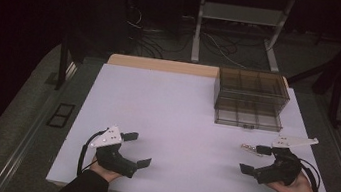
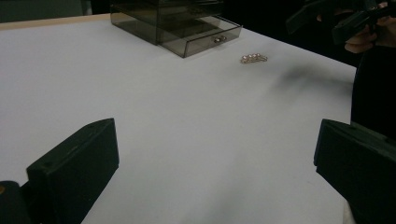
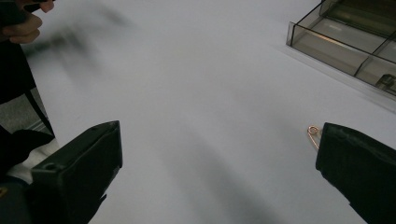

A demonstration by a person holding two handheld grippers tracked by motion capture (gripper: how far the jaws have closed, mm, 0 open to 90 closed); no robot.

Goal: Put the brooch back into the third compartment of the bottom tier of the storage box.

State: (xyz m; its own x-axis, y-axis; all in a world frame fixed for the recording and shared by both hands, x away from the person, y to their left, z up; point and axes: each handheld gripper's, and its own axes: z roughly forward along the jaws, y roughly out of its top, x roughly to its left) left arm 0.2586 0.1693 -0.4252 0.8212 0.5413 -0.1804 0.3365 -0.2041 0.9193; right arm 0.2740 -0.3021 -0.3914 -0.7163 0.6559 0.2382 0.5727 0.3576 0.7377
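two grippers sit low near the tabletop's near edge, each with jaws spread wide and holding nothing. the right gripper (image 1: 254, 161) has one jaw just beside the pearl hair pin (image 2: 253, 58), which lies flat toward the right edge of the white tabletop (image 1: 181, 112); its copper loop end (image 3: 314, 131) peeks out by that jaw, likely lined up for a pick. the left gripper (image 1: 137, 148) waits well apart. the smoked drawer box (image 1: 250, 97) at the far right corner has its lower drawer pulled open, probably ready to take the pin.
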